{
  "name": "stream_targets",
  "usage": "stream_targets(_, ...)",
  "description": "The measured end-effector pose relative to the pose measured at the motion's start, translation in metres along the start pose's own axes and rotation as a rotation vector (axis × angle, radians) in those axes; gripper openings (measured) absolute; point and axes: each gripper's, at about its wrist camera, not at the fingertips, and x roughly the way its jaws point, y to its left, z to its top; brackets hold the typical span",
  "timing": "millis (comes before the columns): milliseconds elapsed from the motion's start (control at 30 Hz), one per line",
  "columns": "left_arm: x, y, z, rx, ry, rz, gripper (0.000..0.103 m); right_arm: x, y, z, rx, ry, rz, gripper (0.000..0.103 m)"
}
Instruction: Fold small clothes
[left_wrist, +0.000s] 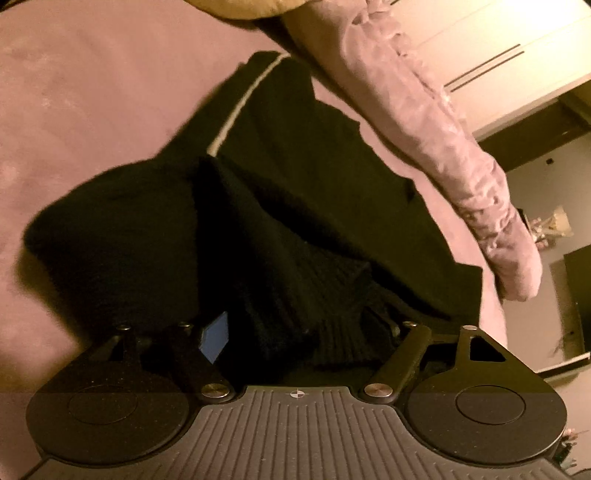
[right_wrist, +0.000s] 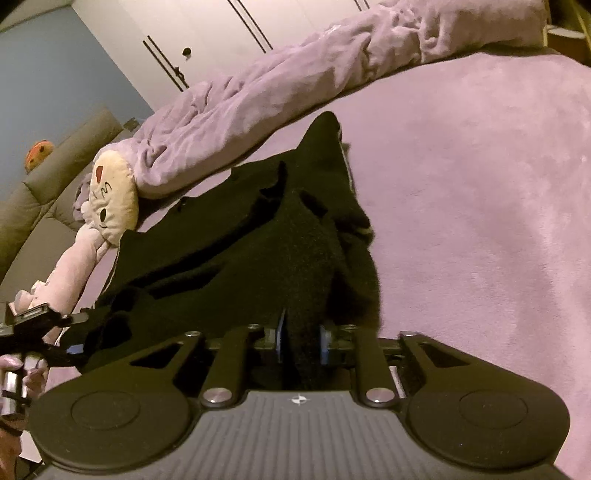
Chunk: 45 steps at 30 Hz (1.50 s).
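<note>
1. a black garment (left_wrist: 295, 192) lies spread on a pink plush bed cover (left_wrist: 92, 92), with a pale stripe (left_wrist: 236, 107) running along one dark panel.
2. in the left wrist view the left gripper (left_wrist: 295, 332) has a ribbed black edge of the garment bunched between its fingers; one blue pad (left_wrist: 214, 341) shows on the left side, the other is hidden behind cloth, so how tightly it grips cannot be told.
3. in the right wrist view the right gripper (right_wrist: 300, 341) is closed down to a narrow gap on a fold of the same black garment (right_wrist: 240, 243), the cloth pinched between its two blue pads (right_wrist: 324, 345).
4. the left gripper (right_wrist: 59, 332) also appears at the left edge of the right wrist view, touching the garment's near-left edge, with a hand (right_wrist: 18, 373) around its handle.
5. a rolled lilac blanket (right_wrist: 295, 77) lies along the far side of the garment, and a plush toy (right_wrist: 110, 195) with a cream face rests at its end.
6. white wardrobe doors (right_wrist: 207, 33) stand behind the bed.
</note>
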Motion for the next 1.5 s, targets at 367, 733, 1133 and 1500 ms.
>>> stream_targets(367, -0.006, -0.013, 0.009, 0.055, 0.007, -0.084, 0.024, 0.001, 0.002, 0.012, 0.005, 0.059, 0.095, 0.013)
stream_targets(733, -0.034, -0.033, 0.036, 0.076, -0.1, -0.165, 0.019, -0.015, 0.03, 0.05, 0.096, -0.103, 0.284, 0.012)
stream_targets(1133, -0.066, -0.035, 0.095, 0.075, -0.271, -0.166, 0.007, 0.015, 0.038, 0.103, 0.199, -0.228, 0.254, 0.008)
stream_targets(1500, -0.004, -0.019, 0.072, 0.284, -0.114, 0.091, 0.076, 0.032, 0.045, 0.08, 0.007, -0.203, 0.049, 0.02)
